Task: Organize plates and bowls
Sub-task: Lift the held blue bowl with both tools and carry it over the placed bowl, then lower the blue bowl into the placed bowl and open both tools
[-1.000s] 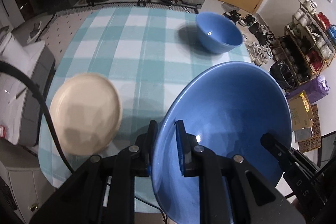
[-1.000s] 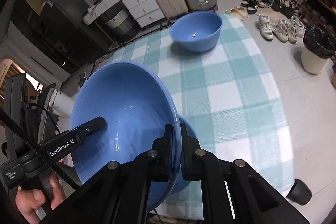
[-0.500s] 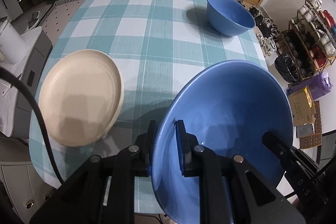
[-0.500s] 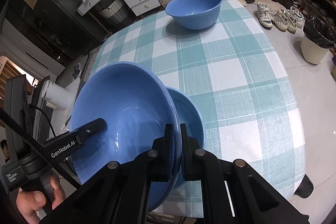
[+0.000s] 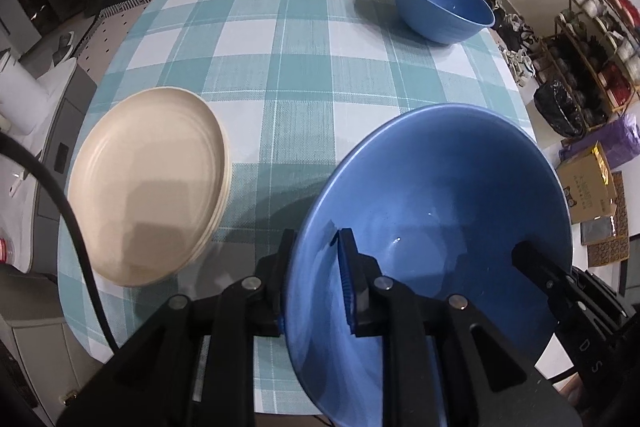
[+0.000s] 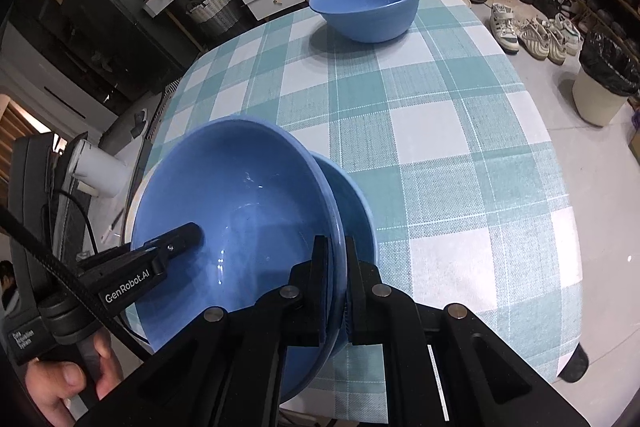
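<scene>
While the left gripper (image 5: 314, 279) straddles the near-left rim of the large blue bowl (image 5: 440, 227), its jaws are opening, presumably to release; cream plates (image 5: 148, 187) lie left; right view: right gripper (image 6: 336, 287) clamps the rim, bowl nesting into a second bowl (image 6: 356, 203) on the bench (image 6: 440, 147); another bowl (image 6: 368, 5) far.
</scene>
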A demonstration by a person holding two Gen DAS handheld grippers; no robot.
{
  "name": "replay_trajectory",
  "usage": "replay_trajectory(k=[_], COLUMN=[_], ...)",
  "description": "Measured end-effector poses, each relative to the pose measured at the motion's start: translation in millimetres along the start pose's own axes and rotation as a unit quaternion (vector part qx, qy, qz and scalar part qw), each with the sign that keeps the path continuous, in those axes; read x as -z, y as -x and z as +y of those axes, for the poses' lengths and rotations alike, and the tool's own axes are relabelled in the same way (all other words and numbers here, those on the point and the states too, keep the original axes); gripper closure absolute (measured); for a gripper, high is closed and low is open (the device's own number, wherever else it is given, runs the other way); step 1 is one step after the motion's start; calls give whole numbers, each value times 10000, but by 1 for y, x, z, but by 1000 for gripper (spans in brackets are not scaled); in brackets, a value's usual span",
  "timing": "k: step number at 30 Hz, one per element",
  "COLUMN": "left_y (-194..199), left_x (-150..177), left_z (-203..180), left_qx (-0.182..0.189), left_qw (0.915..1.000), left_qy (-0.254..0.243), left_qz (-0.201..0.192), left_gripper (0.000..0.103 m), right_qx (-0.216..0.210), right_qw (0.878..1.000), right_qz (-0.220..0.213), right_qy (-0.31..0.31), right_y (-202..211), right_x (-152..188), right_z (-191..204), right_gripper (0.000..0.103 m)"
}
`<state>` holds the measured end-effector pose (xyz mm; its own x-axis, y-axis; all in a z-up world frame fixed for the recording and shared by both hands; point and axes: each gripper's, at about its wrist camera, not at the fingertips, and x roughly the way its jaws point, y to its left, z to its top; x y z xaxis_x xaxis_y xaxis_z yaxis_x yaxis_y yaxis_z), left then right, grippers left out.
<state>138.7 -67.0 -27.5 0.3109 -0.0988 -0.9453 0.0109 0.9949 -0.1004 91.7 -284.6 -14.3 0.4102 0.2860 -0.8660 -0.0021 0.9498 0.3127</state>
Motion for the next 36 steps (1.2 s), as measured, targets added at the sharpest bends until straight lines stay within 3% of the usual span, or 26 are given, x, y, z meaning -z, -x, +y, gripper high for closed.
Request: replay_trajectory(k=[19, 36], left_y=[-28, -15], left_x=[1, -2], left_z=[-7, 3], left_qx=[-335, -171], left_qw=[9983, 9993], left_qy=[-282, -143], left_qz=[373, 292], left_gripper=[79, 78], right_qx=[500, 895], right_qw=[9977, 9926], right_qz=[62, 224], right_qy=[444, 791], right_y=[-22, -20], right_x=[6, 13], right_z=[4, 22], right_gripper=[96, 85])
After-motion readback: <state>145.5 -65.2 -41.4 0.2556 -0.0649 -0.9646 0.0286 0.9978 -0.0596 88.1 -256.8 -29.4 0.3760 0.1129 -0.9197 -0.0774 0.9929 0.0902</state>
